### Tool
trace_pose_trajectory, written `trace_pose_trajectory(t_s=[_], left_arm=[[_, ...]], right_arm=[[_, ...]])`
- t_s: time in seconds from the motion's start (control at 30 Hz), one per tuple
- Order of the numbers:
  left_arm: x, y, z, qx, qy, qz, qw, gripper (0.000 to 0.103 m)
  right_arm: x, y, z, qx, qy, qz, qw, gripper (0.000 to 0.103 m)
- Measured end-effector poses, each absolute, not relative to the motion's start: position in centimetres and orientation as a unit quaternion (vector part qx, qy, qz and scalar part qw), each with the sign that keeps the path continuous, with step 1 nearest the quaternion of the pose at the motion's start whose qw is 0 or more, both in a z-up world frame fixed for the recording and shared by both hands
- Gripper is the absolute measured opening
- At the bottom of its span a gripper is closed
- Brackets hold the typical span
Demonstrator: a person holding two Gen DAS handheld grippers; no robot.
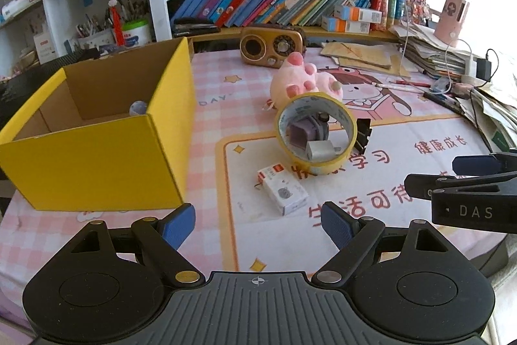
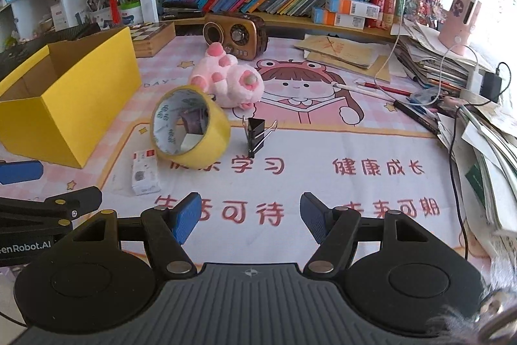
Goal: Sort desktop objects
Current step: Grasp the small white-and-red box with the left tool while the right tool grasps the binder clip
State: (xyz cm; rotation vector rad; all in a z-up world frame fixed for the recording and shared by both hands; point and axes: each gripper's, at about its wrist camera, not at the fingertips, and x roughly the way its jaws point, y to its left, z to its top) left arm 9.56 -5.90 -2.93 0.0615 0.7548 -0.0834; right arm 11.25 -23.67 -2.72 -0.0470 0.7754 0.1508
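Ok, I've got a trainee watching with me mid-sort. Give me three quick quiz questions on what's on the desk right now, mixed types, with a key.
1. True or false: the yellow box is completely empty.
2. Which item lies on the mat nearest the left gripper? A) pink plush toy B) small white carton C) black binder clip
3. Fill in: the roll of yellow tape is propped on its ____, not lying flat.

Key
1. False: a small round object sits inside at the far end.
2. B
3. Edge, with small items visible through its hole.
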Motion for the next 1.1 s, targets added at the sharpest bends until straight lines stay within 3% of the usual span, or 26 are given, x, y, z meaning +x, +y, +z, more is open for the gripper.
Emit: trace_pose_trajectory(t_s=[0.47, 0.53, 0.87, 0.97, 1.1], left_arm=[[13.9, -9.1, -5.9, 0.031, 0.403, -0.002, 0.915, 0.079], [14.6, -9.4, -6.5, 0.03, 0.41, 0.003, 0.912, 0.07], [17.2, -10.0, -7.7, 0.009, 0.419, 0.021, 0.908, 0.049], [17.4, -9.7, -7.6, 0.001, 0.417, 0.028, 0.909, 0.031], [17.6, -9.3, -7.5, -0.002, 0.423, 0.034, 0.905, 0.028]], right_arm=[[16.3, -25.6, -4.8, -0.031, 0.401, 0.111, 0.909, 0.065], [17.1, -25.8, -5.0, -0.032, 0.403, 0.112, 0.908, 0.064], [21.2, -25.4, -6.0, -0.029, 0.411, 0.142, 0.9, 0.063], [22.4, -25.0, -6.5, -0.031, 0.411, 0.145, 0.9, 0.063], [23.8, -24.6, -7.3, -0.035, 0.411, 0.145, 0.899, 0.059]])
